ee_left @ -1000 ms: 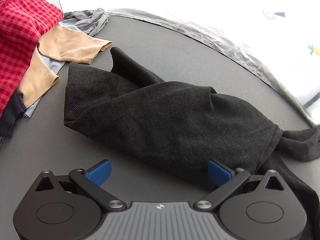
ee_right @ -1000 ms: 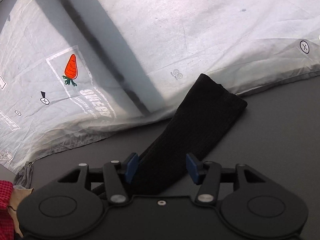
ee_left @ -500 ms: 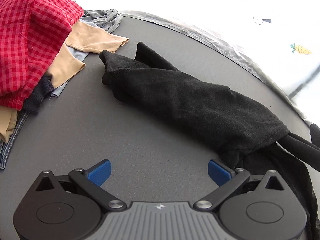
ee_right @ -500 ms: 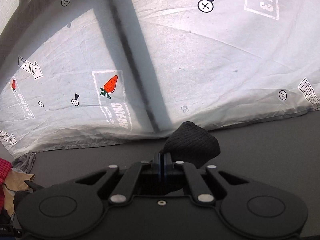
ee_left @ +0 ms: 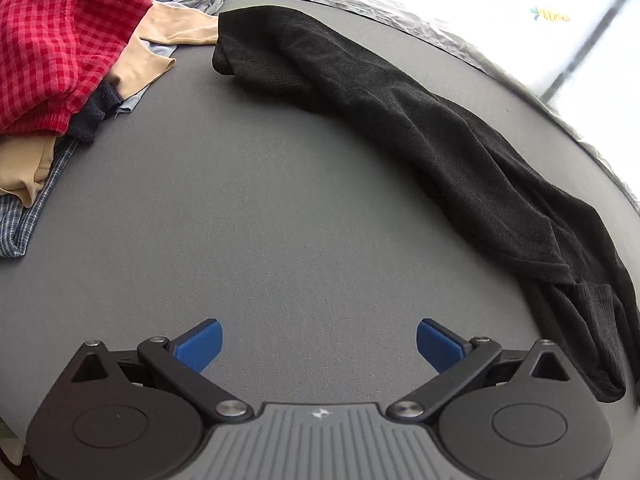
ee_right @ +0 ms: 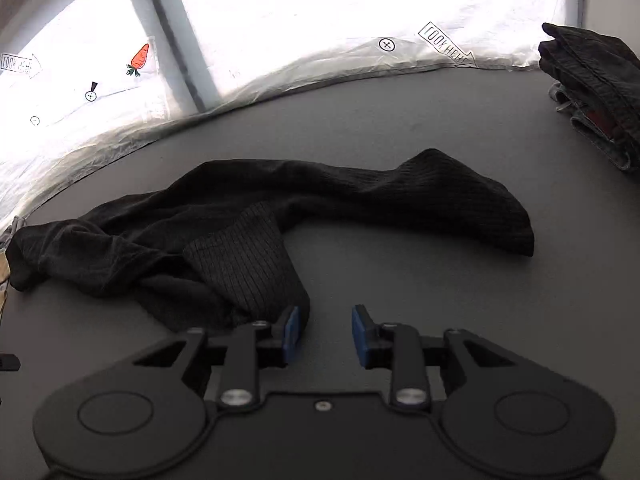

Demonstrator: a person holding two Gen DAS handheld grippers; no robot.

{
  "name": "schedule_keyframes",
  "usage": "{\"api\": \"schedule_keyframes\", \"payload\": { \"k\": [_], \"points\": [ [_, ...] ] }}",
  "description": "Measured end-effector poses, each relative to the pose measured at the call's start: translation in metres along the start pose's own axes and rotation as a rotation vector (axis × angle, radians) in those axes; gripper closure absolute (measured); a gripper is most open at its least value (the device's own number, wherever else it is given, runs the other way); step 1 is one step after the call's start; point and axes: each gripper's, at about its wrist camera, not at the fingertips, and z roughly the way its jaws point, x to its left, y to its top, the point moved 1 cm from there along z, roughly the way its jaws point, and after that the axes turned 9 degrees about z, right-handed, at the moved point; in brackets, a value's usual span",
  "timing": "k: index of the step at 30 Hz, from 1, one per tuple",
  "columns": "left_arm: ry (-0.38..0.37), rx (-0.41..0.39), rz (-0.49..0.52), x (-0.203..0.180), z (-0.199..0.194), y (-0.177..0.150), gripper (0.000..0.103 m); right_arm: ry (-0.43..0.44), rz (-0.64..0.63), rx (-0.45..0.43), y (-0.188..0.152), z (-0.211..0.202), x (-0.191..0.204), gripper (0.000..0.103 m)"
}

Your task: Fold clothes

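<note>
Black sweater (ee_left: pixel 420 120) strewn across grey table (ee_left: pixel 260 220), left gripper (ee_left: pixel 318 342) spread wide over bare table, right gripper (ee_right: pixel 325 334) parted beside a ribbed cuff (ee_right: pixel 248 264), gripping nothing.

A flat grey table top (ee_left: pixel 280 208) meets a crinkled white plastic sheet (ee_right: pixel 320 20) printed with an orange carrot (ee_right: pixel 140 58), crossed circles and what seems mirrored lettering.

Sweater (ee_left: pixel 432 128) stretched across bench (ee_left: pixel 256 216); unfolded heap (ee_left: pixel 60 40) at left end, folded stack (ee_right: pixel 596 88) far right.
</note>
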Motion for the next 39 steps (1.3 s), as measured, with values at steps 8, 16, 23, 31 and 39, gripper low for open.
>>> {"api": "schedule_keyframes", "payload": {
  "k": [8, 16, 23, 31, 39],
  "points": [
    [-0.012, -0.001, 0.049, -0.013, 0.008, 0.015, 0.001, 0.035, -0.411, 0.002, 0.011, 0.061, 0.089, 0.06],
    [-0.018, 0.008, 0.052, -0.015, 0.003, 0.0, 0.001, -0.005, -0.454, -0.103, 0.009, 0.054, 0.076, 0.1],
    [-0.014, 0.033, 0.046, -0.015, 0.003, -0.011, 0.001, -0.045, -0.115, -0.365, 0.015, -0.055, -0.023, 0.1],
    [-0.01, 0.043, 0.125, -0.03, 0.004, -0.01, 0.001, -0.288, 0.025, -0.116, -0.02, -0.024, -0.094, 0.078],
    [-0.001, 0.04, 0.15, -0.034, 0.005, -0.006, 0.001, -0.217, 0.017, -0.148, -0.004, -0.007, -0.089, 0.062]
  ]
}}
